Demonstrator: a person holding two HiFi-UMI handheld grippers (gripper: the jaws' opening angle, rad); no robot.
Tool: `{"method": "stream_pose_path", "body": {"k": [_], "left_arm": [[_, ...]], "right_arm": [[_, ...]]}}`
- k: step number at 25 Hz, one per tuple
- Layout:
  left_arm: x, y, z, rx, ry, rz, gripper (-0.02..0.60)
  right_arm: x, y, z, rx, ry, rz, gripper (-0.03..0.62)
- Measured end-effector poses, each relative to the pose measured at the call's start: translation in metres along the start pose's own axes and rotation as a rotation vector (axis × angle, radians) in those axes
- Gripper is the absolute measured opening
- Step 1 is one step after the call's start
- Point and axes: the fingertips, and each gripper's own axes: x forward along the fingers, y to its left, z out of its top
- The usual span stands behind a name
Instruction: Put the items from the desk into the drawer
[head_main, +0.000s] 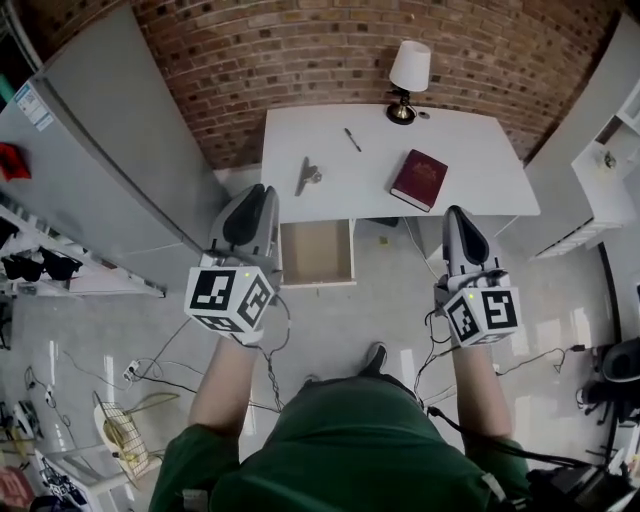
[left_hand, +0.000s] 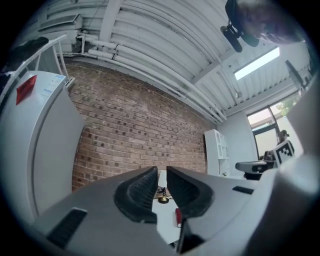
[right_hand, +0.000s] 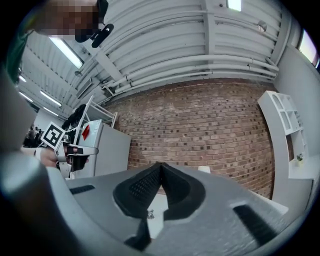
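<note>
Head view, looking steeply down onto a white desk (head_main: 470, 195) set against a brick wall (head_main: 300, 50). At the desk's back edge, a lamp (head_main: 408, 75) with a white shade. Just in front of the lamp and a little to its left, a pen (head_main: 352, 139) lying at a slant. Toward the right front, a dark red book (head_main: 419, 179) lying flat, turned at an angle to the desk's edges. Toward the left front, a small grey metal tool (head_main: 307, 175), too small to tell its kind. Under the desk's front edge, an open drawer (head_main: 317, 253), pulled out, with a bare bottom. All items on the desktop, well apart from one another, none in the drawer.

Left gripper (head_main: 262, 190) held out in front of the desk's left front corner, beside the drawer's left side, touching nothing. In the left gripper view, jaws only a narrow slit apart, nothing between them, lamp and book visible through the slit far off.

Right gripper (head_main: 456, 212) held out in front of the desk's right front edge, below the book, also clear of everything. In the right gripper view, jaw tips pressed together, empty
</note>
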Motion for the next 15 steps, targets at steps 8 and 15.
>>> {"method": "stream_pose_path", "body": {"k": [8, 15], "left_arm": [[0.053, -0.036, -0.010, 0.028, 0.021, 0.094, 0.051], [0.084, -0.062, -0.028, 0.053, 0.071, 0.137, 0.051]], "right_arm": [[0.045, -0.073, -0.021, 0.058, 0.021, 0.117, 0.003], [0.071, -0.114, -0.045, 0.098, 0.065, 0.194, 0.003]]}}
